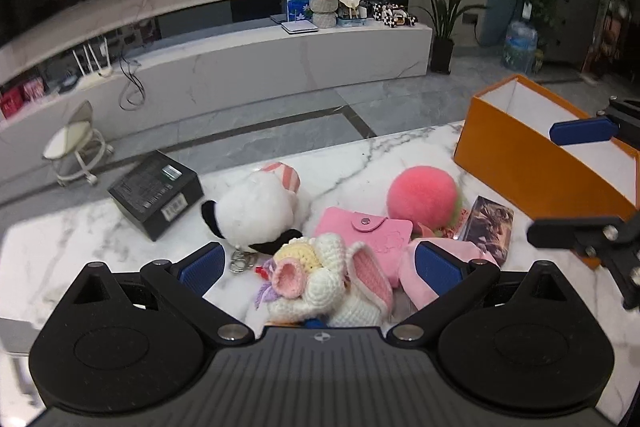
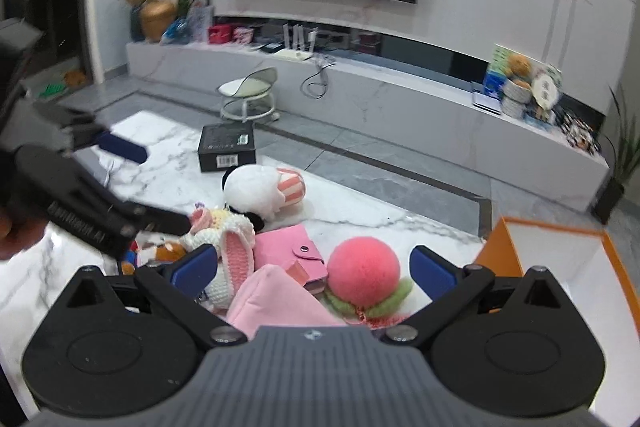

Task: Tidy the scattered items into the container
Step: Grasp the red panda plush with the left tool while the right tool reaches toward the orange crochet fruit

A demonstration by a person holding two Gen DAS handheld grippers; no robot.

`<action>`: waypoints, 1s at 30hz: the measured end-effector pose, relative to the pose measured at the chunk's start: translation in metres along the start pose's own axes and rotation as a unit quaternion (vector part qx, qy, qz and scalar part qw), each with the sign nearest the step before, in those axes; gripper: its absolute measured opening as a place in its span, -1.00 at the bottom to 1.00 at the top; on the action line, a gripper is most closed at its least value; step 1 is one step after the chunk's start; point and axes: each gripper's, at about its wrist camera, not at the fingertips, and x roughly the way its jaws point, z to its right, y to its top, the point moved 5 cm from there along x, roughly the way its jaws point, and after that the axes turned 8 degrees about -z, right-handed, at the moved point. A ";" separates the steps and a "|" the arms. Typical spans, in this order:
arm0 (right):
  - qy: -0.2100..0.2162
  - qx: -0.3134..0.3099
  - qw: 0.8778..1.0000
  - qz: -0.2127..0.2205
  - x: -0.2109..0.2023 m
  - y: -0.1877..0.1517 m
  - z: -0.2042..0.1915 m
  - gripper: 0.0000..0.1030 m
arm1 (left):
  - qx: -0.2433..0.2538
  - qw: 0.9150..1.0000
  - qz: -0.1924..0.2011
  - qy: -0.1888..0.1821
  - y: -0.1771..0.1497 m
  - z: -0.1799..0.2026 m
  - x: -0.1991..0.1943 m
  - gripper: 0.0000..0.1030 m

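Both grippers spread wide, holding nothing. Left gripper (image 1: 318,263) straddles the crochet bunny (image 1: 332,279) in the pile mid-table; right gripper (image 2: 312,267) hangs over the pink pouch (image 2: 276,303) and peach plush (image 2: 364,275). Orange box (image 1: 520,163) sits empty at the table's right edge. Risk: packed clutter, so closing on the bunny could snag the key ring (image 1: 242,261) or drag the pink wallet (image 1: 360,227).

- The crocheted bunny (image 1: 328,279) lies nearest my left tool (image 1: 318,261).
- Card wallet (image 1: 362,231) behind it.
- Open box (image 1: 532,151) far right on the surface (image 1: 80,239).
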 end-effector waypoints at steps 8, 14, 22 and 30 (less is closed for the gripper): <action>0.037 -0.078 0.995 -0.057 0.040 -0.019 -0.016 0.97 | -0.008 0.999 -0.034 -0.041 -0.012 -0.008 0.055 1.00; 0.042 -0.095 0.992 -0.077 0.061 -0.033 -0.021 0.97 | -0.010 0.998 -0.032 -0.046 -0.011 -0.010 0.065 1.00; 0.049 -0.129 0.986 -0.097 0.083 -0.045 -0.031 0.97 | 0.000 0.997 -0.068 -0.043 -0.019 -0.007 0.084 1.00; 0.028 -0.210 0.971 -0.110 0.111 -0.060 -0.045 0.87 | -0.050 0.991 -0.098 -0.077 -0.029 -0.017 0.101 1.00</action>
